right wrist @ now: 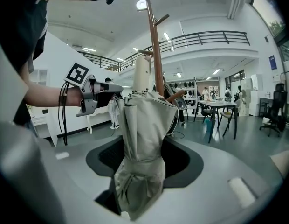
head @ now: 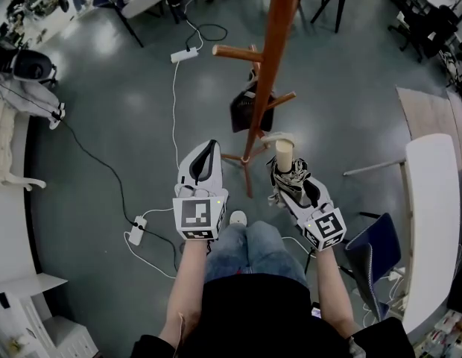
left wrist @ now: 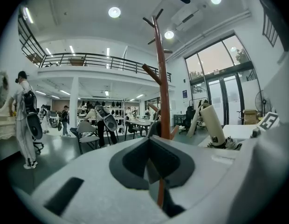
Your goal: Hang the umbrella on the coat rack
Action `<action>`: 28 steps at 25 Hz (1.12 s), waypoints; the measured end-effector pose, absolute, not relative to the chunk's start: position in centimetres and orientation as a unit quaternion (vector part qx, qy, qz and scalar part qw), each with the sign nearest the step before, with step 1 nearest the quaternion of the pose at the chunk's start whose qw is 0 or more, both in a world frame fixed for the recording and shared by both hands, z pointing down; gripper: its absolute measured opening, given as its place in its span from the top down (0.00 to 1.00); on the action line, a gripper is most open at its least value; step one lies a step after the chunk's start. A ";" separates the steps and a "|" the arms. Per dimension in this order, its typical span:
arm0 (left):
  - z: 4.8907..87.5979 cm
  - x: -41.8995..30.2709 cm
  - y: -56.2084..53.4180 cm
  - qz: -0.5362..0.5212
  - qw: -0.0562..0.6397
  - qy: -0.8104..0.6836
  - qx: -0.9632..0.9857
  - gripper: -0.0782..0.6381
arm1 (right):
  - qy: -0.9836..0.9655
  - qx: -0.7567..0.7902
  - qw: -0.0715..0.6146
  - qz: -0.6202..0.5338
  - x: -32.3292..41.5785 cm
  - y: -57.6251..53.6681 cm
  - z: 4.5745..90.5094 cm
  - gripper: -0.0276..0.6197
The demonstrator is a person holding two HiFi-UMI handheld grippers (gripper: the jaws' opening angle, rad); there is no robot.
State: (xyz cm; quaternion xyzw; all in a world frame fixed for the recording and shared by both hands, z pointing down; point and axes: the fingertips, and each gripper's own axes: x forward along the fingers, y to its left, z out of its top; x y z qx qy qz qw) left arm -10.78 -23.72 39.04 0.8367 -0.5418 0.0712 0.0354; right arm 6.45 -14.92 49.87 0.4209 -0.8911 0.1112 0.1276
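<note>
The right gripper [head: 287, 174] is clamped on the folded beige umbrella [right wrist: 143, 139]. Its jaws press the strapped, bunched canopy from both sides, and the cream handle [head: 284, 154] stands up out of the grip. The umbrella is held in the air just on the person's side of the coat rack [head: 278, 51]. It is close to the rack's brown pole, a little to the pole's right, and hangs on none of its pegs. One bare peg [head: 235, 51] juts from the pole toward the left. The left gripper [head: 210, 148] sits on the other side of the pole from the umbrella, near the rack's spread feet in the head view. It carries nothing, and its jaws seem drawn together to a thin slit, though its own view is dim there. A white power strip [head: 185, 54] lies on the grey floor [head: 104, 110] beyond the rack, to its left.
</note>
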 end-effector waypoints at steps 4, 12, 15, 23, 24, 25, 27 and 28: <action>39.8 -10.2 -24.7 0.073 0.039 -0.540 0.838 0.88 | -0.892 0.414 0.136 0.116 6.9 -15.4 50.9 0.57; 42.8 -9.1 -25.6 0.070 0.034 -0.546 0.834 0.88 | -0.898 0.401 0.146 0.110 7.9 -15.9 54.3 0.57; 45.0 -8.3 -25.4 0.073 0.031 -0.539 0.838 0.88 | -0.898 0.402 0.146 0.105 8.2 -16.1 56.2 0.57; 50.3 -5.7 -24.5 0.077 0.025 -0.517 0.852 0.88 | -0.899 0.405 0.136 0.094 8.8 -16.6 60.7 0.57; 50.8 -5.7 -24.6 0.077 0.025 -0.516 0.853 0.88 | -0.901 0.402 0.137 0.091 8.6 -16.9 61.1 0.57; 51.2 -5.7 -24.6 0.076 0.027 -0.515 0.853 0.88 | -0.902 0.400 0.138 0.089 8.4 -17.1 61.5 0.57; 52.0 -5.7 -24.5 0.073 0.029 -0.515 0.854 0.88 | -0.903 0.398 0.139 0.089 8.4 -17.1 62.5 0.57; 52.3 -5.6 -24.4 0.072 0.028 -0.514 0.854 0.88 | -0.902 0.398 0.139 0.090 8.5 -16.9 63.0 0.57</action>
